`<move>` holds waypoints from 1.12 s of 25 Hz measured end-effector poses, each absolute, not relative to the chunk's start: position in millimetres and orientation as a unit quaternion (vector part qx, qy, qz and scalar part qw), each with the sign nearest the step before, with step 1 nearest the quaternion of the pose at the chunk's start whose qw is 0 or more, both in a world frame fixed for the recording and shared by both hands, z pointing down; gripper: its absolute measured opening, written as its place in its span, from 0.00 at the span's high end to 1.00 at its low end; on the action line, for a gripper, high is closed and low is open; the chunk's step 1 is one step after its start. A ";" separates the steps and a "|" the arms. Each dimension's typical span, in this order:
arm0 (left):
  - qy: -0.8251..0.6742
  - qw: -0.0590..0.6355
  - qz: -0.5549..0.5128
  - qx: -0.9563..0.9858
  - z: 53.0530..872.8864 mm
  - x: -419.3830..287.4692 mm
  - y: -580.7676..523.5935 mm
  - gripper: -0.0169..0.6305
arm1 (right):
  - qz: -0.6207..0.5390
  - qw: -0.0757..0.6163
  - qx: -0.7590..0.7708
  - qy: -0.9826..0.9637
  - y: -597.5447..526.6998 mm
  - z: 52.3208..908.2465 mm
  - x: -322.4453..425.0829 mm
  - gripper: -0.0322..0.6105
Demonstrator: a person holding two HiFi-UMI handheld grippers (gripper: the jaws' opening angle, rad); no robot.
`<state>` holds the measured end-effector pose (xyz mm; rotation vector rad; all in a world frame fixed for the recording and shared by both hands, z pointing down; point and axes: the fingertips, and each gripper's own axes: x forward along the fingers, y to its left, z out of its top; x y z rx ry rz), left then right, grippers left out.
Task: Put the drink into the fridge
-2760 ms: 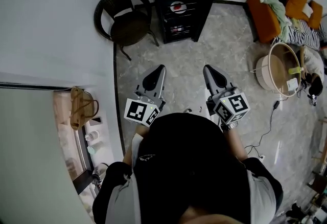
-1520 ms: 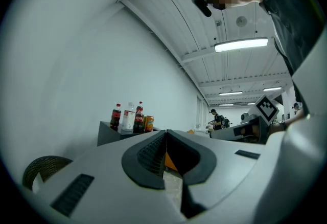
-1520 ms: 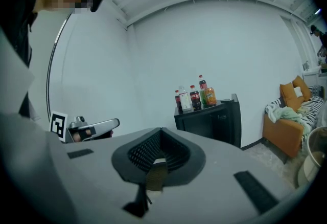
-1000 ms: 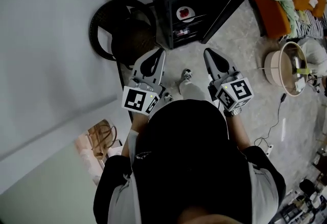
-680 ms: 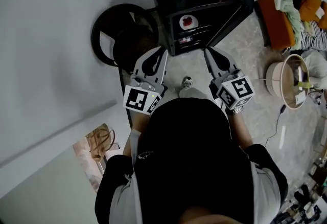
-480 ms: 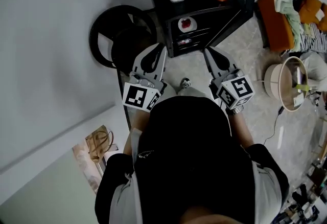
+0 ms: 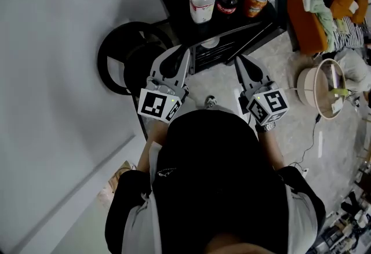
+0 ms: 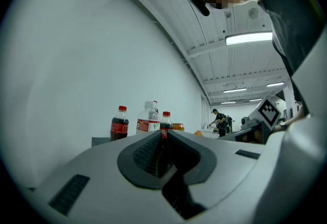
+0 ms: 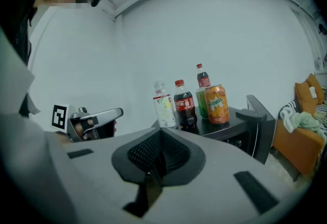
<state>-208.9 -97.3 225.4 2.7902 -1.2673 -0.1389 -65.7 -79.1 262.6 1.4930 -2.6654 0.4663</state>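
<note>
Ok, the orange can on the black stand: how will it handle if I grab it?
The orange can stands upright and looks undented, so it is probably full and heavy for its size. Its smooth round wall may slip, or dent under a hard squeeze. It sits close beside a green can and a cola bottle, so a push could knock those.

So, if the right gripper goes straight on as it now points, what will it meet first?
The right gripper aims at the clear bottle on the black stand; probably that first, or the cola bottle beside it. Depth is unclear.
</note>
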 end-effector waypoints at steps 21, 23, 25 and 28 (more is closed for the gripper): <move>-0.254 0.020 0.034 0.966 237.4 -172.8 -212.8 0.50 | 0.147 0.025 0.591 -0.793 -127.4 258.5 -65.6 0.93; -0.242 0.020 0.038 0.969 239.8 -168.0 -218.1 0.48 | 0.147 0.028 0.598 -0.788 -129.1 260.1 -64.9 0.93; -0.235 0.021 0.035 0.971 240.2 -164.6 -222.6 0.47 | 0.147 0.028 0.603 -0.783 -130.7 260.2 -64.9 0.93; -0.225 0.025 0.031 0.973 241.6 -161.1 -227.3 0.47 | 0.149 0.017 0.605 -0.782 -133.8 256.5 -68.4 0.93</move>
